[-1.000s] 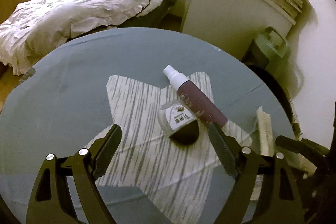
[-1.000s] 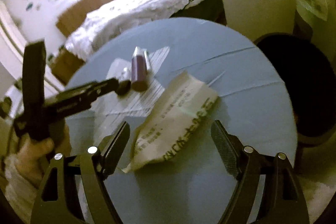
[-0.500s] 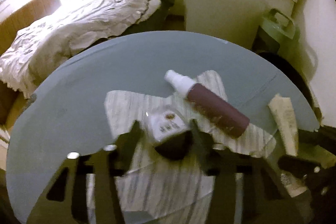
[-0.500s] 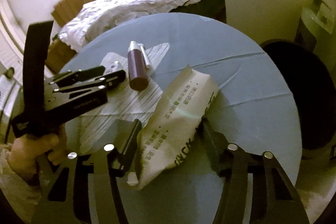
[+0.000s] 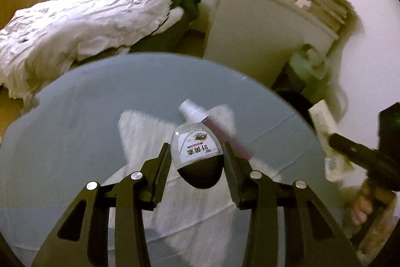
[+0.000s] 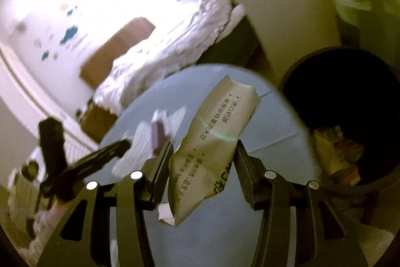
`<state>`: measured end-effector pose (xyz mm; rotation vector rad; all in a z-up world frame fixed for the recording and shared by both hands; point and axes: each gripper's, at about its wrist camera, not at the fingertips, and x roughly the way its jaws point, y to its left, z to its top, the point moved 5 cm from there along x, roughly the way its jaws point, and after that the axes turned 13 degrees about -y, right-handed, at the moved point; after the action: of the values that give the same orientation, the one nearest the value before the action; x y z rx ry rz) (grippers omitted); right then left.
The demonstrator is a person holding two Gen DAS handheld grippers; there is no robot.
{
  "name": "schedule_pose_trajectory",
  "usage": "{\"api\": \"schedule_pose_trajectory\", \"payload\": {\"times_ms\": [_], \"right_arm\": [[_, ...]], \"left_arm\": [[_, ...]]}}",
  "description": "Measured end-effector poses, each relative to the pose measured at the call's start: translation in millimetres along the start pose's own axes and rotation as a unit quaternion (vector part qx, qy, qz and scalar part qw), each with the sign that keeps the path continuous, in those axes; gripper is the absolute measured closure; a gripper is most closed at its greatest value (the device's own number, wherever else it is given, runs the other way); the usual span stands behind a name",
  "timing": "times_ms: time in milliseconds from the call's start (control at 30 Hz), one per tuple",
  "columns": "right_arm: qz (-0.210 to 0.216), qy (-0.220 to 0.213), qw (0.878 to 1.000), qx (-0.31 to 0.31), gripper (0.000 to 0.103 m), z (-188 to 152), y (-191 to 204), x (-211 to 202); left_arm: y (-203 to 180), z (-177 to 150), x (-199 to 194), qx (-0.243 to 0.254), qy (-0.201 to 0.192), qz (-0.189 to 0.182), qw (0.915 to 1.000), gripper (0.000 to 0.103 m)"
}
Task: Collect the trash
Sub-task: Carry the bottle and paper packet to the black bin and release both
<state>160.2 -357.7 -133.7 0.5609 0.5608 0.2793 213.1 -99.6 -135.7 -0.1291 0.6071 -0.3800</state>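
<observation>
The left tool (image 5: 196, 159) is clenched on a small clear bottle (image 5: 196, 154) with a dark cap, both pads pressed to its sides, the labelled body pointing away toward twelve o'clock. Behind it, at about one o'clock, a maroon spray bottle (image 5: 232, 139) lies on a striped cloth (image 5: 142, 131) spread over the round grey bench (image 5: 75, 121).

The right tool (image 6: 203, 162) is closing on a crumpled paper packet (image 6: 215, 139) printed with dark characters; both pads touch its sides, and its far end points to one o'clock over the bench edge. A dark round bin (image 6: 350, 101) sits at two o'clock beyond the bench. At nine o'clock in the right wrist view the other tool appears blurred. A bed with a white rumpled quilt (image 5: 75, 26) lies beyond the bench.
</observation>
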Motion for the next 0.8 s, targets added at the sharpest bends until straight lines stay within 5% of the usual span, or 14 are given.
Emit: {"api": "schedule_pose_trajectory", "payload": {"times_ms": [500, 800], "right_arm": [[-0.094, -0.106, 0.99, 0.024, 0.053, 80.0, -120.2, -14.5], [-0.142, -0.122, 0.981, 0.047, 0.053, 87.3, -176.5, -6.2]], "left_arm": [[-159.7, 53.3, 59.3, 0.023, -0.012, -0.171, 0.985, 0.062], [-210.6, 37.1, 113.3, 0.025, 0.033, -0.208, 0.9773, 0.062]]}}
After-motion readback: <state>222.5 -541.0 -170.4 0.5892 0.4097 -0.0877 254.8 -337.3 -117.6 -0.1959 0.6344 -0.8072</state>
